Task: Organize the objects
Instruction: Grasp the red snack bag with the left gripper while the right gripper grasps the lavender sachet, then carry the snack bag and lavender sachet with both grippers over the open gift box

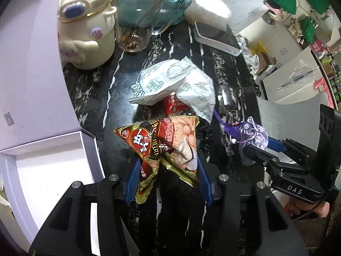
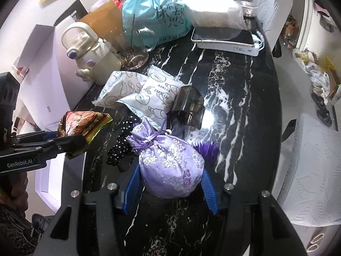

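My left gripper (image 1: 168,162) is shut on a brown, red and gold snack packet (image 1: 162,140), pinched between the blue pads over the black marble table (image 1: 119,98). In the right wrist view that packet (image 2: 85,123) shows at the left in the left gripper (image 2: 72,143). My right gripper (image 2: 170,172) is shut on a lilac embroidered drawstring pouch (image 2: 168,162) with a purple tassel. In the left wrist view the pouch (image 1: 255,134) sits at the right in the right gripper (image 1: 253,151).
White snack packets (image 2: 147,98) lie mid-table over a red packet (image 1: 172,104), beside a smoky tumbler on its side (image 2: 187,108) and a black dotted scrunchie (image 2: 119,147). Behind are a cream kettle (image 1: 85,29), glass cup (image 1: 136,36), teal bag (image 2: 155,15) and white device (image 2: 226,40). An open white box (image 1: 49,162) stands left.
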Available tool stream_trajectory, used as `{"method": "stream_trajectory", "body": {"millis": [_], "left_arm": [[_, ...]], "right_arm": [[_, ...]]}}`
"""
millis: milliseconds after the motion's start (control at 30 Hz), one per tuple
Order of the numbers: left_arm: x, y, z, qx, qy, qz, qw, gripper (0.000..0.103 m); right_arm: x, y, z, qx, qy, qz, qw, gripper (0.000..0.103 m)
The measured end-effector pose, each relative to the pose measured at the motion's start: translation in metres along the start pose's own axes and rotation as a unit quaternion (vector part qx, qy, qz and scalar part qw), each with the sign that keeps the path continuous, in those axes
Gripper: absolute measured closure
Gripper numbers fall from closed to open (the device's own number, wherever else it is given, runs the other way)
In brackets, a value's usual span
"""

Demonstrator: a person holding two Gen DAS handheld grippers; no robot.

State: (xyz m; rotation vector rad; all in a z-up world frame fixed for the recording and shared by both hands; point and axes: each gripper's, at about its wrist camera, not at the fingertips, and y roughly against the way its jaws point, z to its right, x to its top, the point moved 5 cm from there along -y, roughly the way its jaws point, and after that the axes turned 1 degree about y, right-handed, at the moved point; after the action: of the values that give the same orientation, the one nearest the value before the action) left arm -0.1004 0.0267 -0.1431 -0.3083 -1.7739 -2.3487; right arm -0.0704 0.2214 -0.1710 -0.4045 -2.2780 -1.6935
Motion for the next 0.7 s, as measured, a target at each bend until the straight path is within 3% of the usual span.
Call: {"method": "stream_trajectory", "body": {"millis": [467,700], "left_arm": [[-0.031,0.061,0.014,0.01,-0.005,0.046,0.9989,0.057],[-0.055,0.086,0.012,0.022,0.008,0.069,0.9974,0.057]], "right_arm": [[-0.014,0.049,-0.028,0.013,0.036,0.038,0.999,0.049],[-0.021,0.062,-0.046,0.039,0.063,0.046,0.996,0.049]]}}
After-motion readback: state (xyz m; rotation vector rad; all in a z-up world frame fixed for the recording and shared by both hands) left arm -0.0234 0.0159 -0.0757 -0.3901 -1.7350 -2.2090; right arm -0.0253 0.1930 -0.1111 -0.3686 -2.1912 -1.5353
